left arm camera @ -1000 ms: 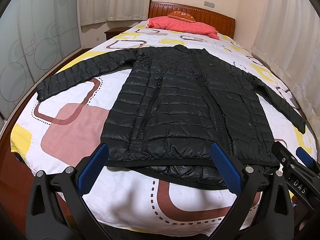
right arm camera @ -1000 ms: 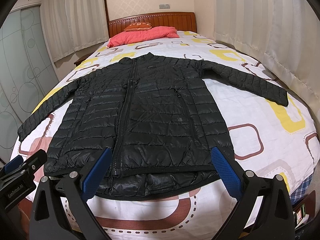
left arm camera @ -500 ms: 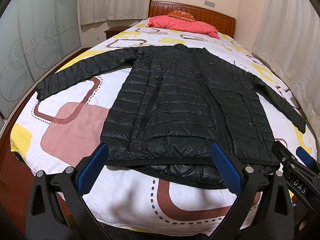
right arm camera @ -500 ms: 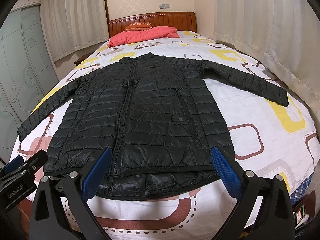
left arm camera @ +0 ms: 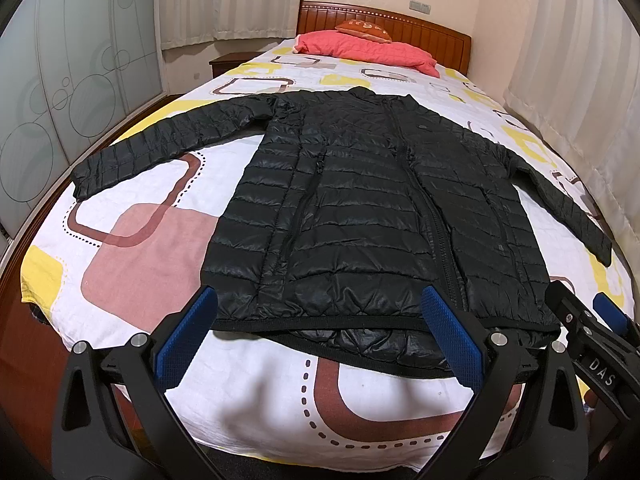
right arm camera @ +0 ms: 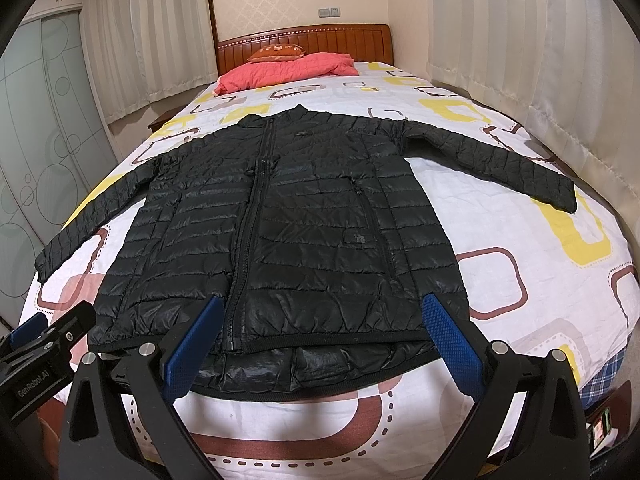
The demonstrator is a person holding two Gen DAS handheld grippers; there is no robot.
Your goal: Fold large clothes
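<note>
Black quilted jacket (left arm camera: 360, 216); white sheet (left arm camera: 256, 392) with yellow, pink and brown rounded squares; coral pillow (left arm camera: 368, 46); blue gripper pads (left arm camera: 452, 336).

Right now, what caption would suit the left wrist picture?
Open fingers hover before a black puffer jacket spread flat on a patterned bed.

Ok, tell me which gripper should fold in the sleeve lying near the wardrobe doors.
Left. The left gripper hangs open over the hem on that sleeve's side of the jacket. The right gripper, also open, sits over the hem's other half, farther off.
</note>
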